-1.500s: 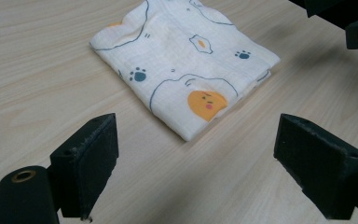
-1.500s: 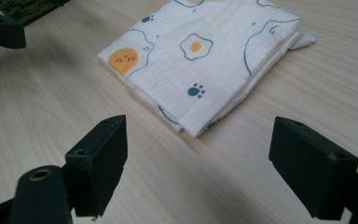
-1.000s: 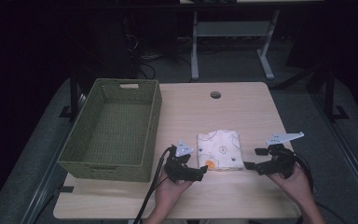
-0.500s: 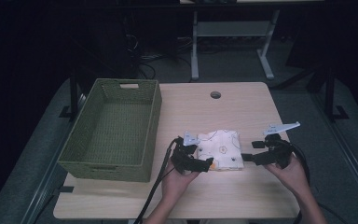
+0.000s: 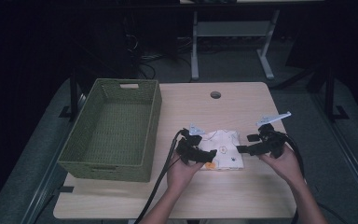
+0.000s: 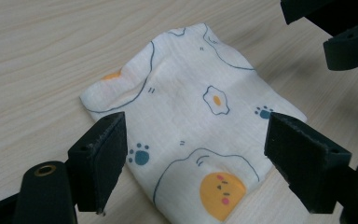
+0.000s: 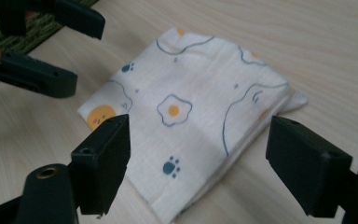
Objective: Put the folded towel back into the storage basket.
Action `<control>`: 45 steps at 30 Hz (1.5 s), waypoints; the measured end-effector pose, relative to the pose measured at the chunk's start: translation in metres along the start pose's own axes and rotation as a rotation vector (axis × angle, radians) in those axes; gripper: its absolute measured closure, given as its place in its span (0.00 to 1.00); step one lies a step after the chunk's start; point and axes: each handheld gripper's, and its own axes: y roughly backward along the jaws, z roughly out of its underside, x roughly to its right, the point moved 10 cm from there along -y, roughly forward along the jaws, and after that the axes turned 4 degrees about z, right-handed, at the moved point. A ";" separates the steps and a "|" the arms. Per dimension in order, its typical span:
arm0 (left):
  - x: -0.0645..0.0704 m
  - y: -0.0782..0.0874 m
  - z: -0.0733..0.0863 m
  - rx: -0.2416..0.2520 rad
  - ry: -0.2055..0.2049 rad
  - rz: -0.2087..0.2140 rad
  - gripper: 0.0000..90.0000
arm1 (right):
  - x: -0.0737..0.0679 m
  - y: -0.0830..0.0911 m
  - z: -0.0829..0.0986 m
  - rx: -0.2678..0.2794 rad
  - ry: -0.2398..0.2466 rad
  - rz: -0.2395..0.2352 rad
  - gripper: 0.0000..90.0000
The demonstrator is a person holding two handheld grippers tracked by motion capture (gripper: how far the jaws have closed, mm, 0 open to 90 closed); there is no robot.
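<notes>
Currently, green woven basket (image 5: 114, 128) at table's (image 5: 242, 191) left holding nothing, folded printed cloth (image 5: 221, 149) flat on tabletop beside it, left gripper (image 5: 205, 156) and right gripper (image 5: 242, 149) flanking cloth, jaws spread wide, gripping nothing.

Bare tabletop (image 5: 242, 105) open ahead of both grippers, folded cloth (image 5: 221, 149) flat between left gripper (image 5: 209, 156) and right gripper (image 5: 240, 150), green basket (image 5: 114, 130) walling off left gripper's outer side, open table behind.

Folded white cloth (image 5: 222, 149) with egg and paw prints, flat on table
</notes>
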 end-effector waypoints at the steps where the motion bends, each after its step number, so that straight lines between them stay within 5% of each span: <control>1: 0.000 -0.001 -0.001 -0.001 0.005 0.001 0.24 | 0.001 -0.001 -0.002 -0.006 -0.005 -0.003 0.25; 23: -0.016 -0.027 0.021 -0.112 0.061 -0.034 0.35 | 0.020 -0.048 -0.005 -0.070 -0.040 0.032 0.35; 27: -0.021 -0.032 0.027 -0.157 0.056 -0.052 0.38 | 0.027 -0.057 0.001 -0.095 -0.052 0.051 0.42; 33: -0.025 -0.032 0.027 -0.158 0.044 -0.075 0.44 | 0.031 -0.060 0.003 -0.107 -0.049 0.084 0.51; 39: -0.028 -0.034 0.026 -0.159 -0.010 -0.138 0.54 | 0.034 -0.066 0.006 -0.127 -0.027 0.133 0.58; 45: -0.028 -0.036 0.024 -0.160 -0.031 -0.134 0.66 | 0.029 -0.068 0.005 -0.137 -0.027 0.162 0.72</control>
